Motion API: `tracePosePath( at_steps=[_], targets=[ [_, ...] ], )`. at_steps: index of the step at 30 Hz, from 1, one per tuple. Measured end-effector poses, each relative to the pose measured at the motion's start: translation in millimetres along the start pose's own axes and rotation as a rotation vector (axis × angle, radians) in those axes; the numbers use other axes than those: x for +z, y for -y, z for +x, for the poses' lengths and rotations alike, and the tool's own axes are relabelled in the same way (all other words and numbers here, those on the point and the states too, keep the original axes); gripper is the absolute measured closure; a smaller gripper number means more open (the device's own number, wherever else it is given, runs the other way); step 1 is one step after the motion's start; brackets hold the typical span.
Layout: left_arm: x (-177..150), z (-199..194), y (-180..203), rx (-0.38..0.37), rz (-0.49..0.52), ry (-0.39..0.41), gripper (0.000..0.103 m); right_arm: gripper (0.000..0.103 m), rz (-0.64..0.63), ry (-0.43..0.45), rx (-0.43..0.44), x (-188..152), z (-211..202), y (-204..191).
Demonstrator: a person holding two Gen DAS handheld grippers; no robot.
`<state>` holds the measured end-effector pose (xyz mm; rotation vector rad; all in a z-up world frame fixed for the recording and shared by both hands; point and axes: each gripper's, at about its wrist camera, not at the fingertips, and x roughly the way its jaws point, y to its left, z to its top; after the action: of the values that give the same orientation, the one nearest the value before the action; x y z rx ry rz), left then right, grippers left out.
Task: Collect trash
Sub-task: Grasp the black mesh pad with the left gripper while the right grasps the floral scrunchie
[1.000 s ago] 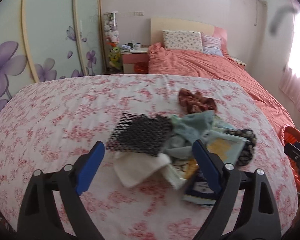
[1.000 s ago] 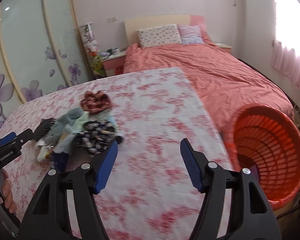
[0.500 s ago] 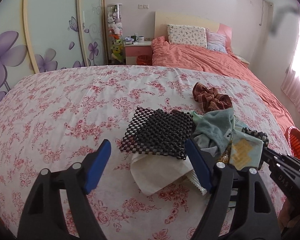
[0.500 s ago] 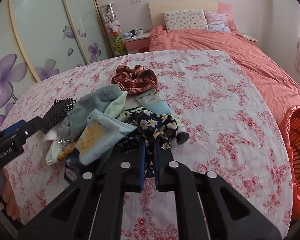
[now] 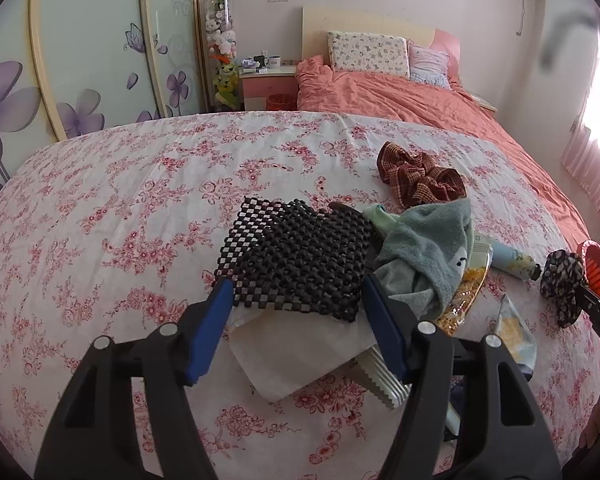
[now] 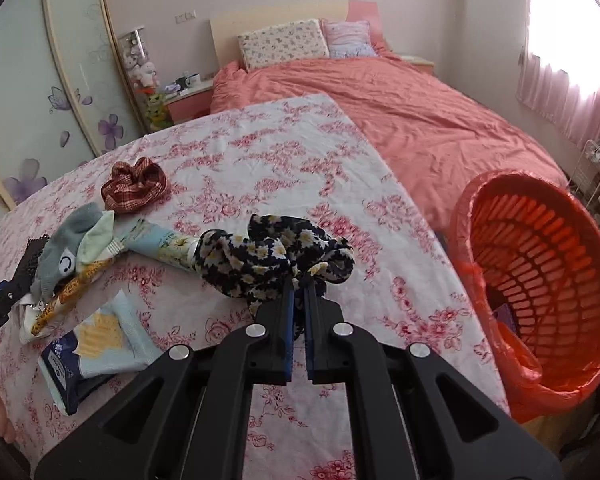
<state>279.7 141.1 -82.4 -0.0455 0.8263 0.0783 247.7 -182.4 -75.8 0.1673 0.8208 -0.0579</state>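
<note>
My right gripper [image 6: 299, 280] is shut on a dark daisy-print scrunchie [image 6: 276, 254] and holds it above the flowered table cover, left of the orange basket [image 6: 540, 280]. The scrunchie [image 5: 562, 280] also shows at the right of the left wrist view. My left gripper [image 5: 296, 308] is open, its fingers on either side of a black mesh mat [image 5: 296, 256] that lies on a white cloth [image 5: 296, 352]. A grey-green sock [image 5: 424, 248], a plaid scrunchie [image 5: 416, 180], a tube [image 6: 160, 246] and packets [image 6: 100, 340] lie in the pile.
The flowered table cover [image 5: 120, 208] spreads wide to the left. A coral bed [image 6: 380, 100] lies behind with pillows. A nightstand [image 5: 268, 84] and flowered wardrobe doors [image 5: 80, 60] stand at the back left. The basket holds a purple item [image 6: 504, 316].
My right gripper has lifted the daisy scrunchie out of the pile and swung it right toward the basket. My left gripper has moved closer over the black mesh mat, still open.
</note>
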Motion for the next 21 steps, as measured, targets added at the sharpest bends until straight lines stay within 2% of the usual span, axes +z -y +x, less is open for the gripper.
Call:
tracePosePath(
  at_steps=[6,9,12,17,18,21],
  targets=[
    [6,6,3,0.015,0.006,-0.011,0.041,0.098,-0.026,-0.011,0.015,-6,2,-5],
    [7,8,5,0.031,0.018,-0.015,0.034,0.098,-0.02,-0.013,0.036,-4,-1,-3],
    [7,13,4,0.028,0.009,-0.032,0.035,0.098,-0.016,-0.019,0.051,-1,0,-4],
    [8,9,-4,-0.003,-0.024,-0.021,0.06,0.098,-0.05,-0.028,0.038,-4,5,-7],
    [9,6,-7,-0.019,-0.029,-0.014,0.062,0.098,-0.051,-0.025,0.04,-4,4,-7],
    [12,-1,-13,-0.042,-0.033,0.002,0.076,0.098,-0.048,-0.01,0.054,-3,-3,-6]
  ],
)
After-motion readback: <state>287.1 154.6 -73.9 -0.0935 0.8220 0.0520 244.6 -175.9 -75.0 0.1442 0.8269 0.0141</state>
